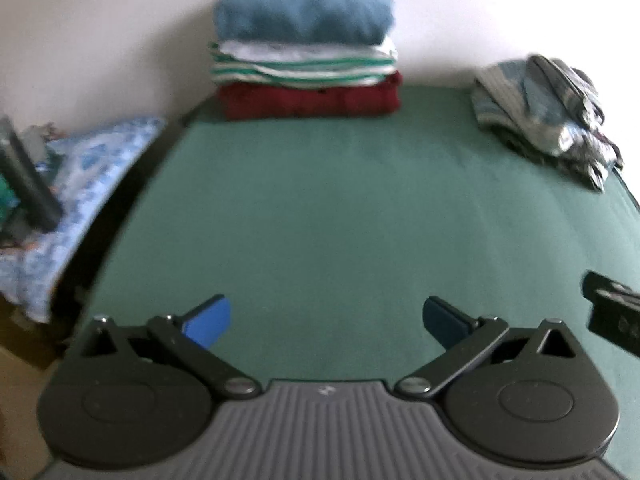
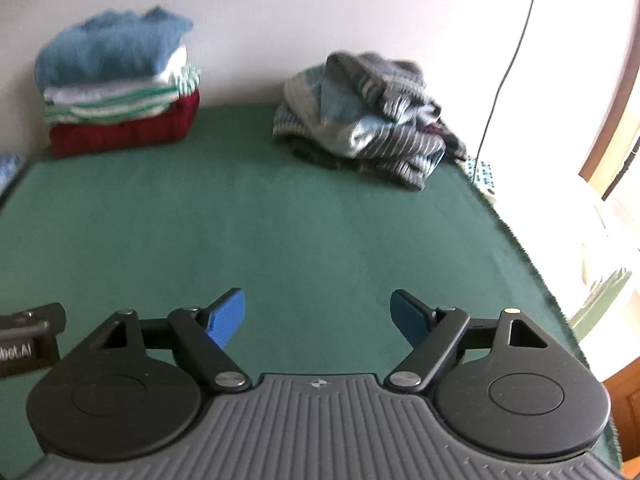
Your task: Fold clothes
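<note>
A folded stack [image 1: 306, 46] stands at the far edge of the green table [image 1: 320, 216], against the wall: a blue sweater on top, white and green striped pieces under it, a dark red one at the bottom. The same folded stack [image 2: 118, 88] shows at the far left in the right wrist view. A crumpled heap of grey and blue striped clothes [image 1: 548, 116] [image 2: 368, 120] lies at the far right. My left gripper [image 1: 326, 322] hovers open over bare green cloth. My right gripper [image 2: 318, 316] is open too, nothing between its blue pads.
A blue and white patterned cloth [image 1: 80, 200] with a dark object on it lies off the table's left side. A black cable [image 2: 508, 60] hangs down the white wall at right. The table's right edge [image 2: 532, 264] drops to a bright floor. The other gripper's body [image 1: 612, 316] [image 2: 28, 340] shows at each frame's edge.
</note>
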`<action>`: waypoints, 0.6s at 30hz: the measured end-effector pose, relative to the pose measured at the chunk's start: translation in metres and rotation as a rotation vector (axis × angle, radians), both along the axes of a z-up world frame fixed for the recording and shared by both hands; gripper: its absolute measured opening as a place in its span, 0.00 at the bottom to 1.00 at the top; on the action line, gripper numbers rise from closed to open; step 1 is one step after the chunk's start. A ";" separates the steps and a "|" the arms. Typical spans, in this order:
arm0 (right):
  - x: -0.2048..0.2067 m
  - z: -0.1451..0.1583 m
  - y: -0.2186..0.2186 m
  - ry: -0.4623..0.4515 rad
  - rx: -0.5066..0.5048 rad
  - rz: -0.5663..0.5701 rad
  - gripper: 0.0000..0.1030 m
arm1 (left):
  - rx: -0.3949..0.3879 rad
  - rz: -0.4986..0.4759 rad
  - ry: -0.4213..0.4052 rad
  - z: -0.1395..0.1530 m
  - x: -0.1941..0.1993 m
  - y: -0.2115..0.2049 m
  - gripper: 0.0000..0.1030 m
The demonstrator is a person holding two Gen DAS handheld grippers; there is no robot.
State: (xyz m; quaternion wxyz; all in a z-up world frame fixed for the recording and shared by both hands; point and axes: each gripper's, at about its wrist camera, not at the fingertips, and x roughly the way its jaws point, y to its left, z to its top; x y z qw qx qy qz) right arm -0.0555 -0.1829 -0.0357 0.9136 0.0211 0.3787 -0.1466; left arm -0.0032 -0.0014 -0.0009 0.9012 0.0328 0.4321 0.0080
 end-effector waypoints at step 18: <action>-0.024 0.106 -0.037 -0.072 0.196 -0.039 0.82 | -0.097 -0.320 -0.121 0.039 -0.017 -0.053 1.00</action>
